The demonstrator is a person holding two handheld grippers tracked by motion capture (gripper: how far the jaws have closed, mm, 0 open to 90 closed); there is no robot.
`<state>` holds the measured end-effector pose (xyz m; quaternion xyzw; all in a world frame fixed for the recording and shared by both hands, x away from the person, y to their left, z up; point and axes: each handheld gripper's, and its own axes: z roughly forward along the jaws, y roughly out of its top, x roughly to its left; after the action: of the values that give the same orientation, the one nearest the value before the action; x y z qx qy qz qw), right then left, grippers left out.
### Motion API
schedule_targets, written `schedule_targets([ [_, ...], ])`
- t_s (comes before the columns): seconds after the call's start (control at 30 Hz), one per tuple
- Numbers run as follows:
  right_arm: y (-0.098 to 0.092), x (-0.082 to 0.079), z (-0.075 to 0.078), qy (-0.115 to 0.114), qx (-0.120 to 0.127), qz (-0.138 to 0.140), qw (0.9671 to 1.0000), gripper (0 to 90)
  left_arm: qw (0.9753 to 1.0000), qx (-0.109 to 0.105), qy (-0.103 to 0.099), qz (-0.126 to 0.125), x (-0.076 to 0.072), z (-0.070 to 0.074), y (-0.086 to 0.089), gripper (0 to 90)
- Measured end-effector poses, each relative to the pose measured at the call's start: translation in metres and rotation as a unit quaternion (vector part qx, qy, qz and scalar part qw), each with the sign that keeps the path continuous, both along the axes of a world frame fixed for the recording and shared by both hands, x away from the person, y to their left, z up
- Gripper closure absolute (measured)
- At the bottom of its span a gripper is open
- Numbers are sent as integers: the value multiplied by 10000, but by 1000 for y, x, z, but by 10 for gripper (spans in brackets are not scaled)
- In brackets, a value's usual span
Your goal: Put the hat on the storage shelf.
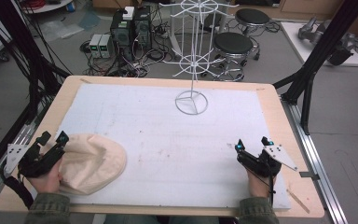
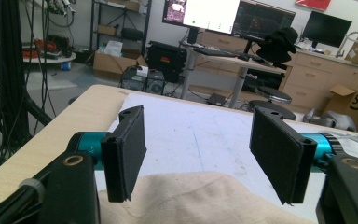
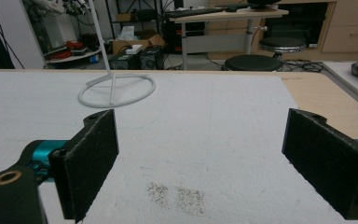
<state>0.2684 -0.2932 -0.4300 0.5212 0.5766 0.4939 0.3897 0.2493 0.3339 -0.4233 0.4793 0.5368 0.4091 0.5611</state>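
A beige cloth cap [image 1: 92, 162] lies at the near left of the white mat [image 1: 168, 140]. My left gripper [image 1: 52, 138] hangs open at the cap's left edge; in the left gripper view its black pads [image 2: 126, 151] stand wide apart above the beige fabric [image 2: 191, 198], touching nothing. My right gripper [image 1: 252, 143] rests open near the front right of the mat, nothing between its pads [image 3: 91, 165]. A white wire stand [image 1: 192, 56] rises at the back centre, its ring base [image 3: 116, 91] ahead of the right gripper.
The mat sits on a wooden table [image 1: 279, 107]. Black frame struts [image 1: 307, 70] rise at the right and left. Stools [image 1: 233, 44], computers [image 1: 130, 28] and cables stand on the floor beyond. Dark specks [image 3: 177, 196] mark the mat.
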Motion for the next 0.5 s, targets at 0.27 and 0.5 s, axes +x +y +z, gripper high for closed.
schedule_targets([
  [0.27, 0, 0, 0, 27, 8, 32, 10000, 97, 9998, -90, 43, -196, -8, 3, -1, 360],
  [0.5, 1, 1, -1, 33, -1, 42, 10000, 97, 9986, -129, 179, -484, -10, 3, 0, 353],
])
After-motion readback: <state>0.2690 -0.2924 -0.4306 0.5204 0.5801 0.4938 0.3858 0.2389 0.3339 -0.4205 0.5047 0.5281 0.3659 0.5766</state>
